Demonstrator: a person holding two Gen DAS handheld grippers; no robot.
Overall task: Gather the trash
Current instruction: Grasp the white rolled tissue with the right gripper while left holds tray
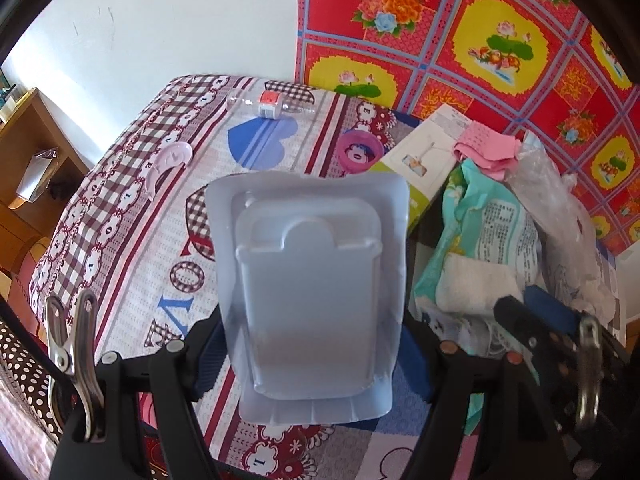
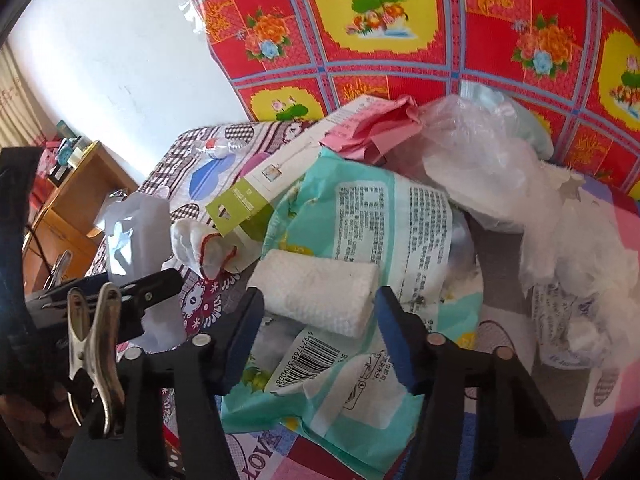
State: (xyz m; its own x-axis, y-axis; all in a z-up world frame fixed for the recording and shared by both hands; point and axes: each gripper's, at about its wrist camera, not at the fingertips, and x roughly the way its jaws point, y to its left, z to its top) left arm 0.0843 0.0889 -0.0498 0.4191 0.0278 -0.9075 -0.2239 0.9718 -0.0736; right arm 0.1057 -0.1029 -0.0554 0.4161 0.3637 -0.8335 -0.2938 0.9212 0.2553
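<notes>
The left gripper holds a clear plastic blister tray between its blue pads, lifted above the patterned tablecloth; the jaws stand fairly wide, set by the width of the tray; the tray stands roughly upright between the fingers, with its moulded cavity facing the wrist camera.

The right gripper points down at the trash pile on the right part of the table; its jaws stand at a middling width with a white rolled wad of tissue between the pads; whether the pads press on the wad cannot be told, as both sit right at its ends.

The wad lies on top of a crumpled teal wrapper printed with text and a barcode; far of the wrapper a white and green carton lies tilted, with pink folded paper on its far end; crumpled clear plastic film and white tissue lie to the right of the wrapper; a small white cloth piece with red edging lies just left of the carton's near end.

On the open cloth to the left, well apart from the pile: a clear bottle with a red label lying on its side at the far edge; a pink tape ring near the carton; a pale pink lid-like piece further left.

A red and yellow floral sheet rises behind the table.
</notes>
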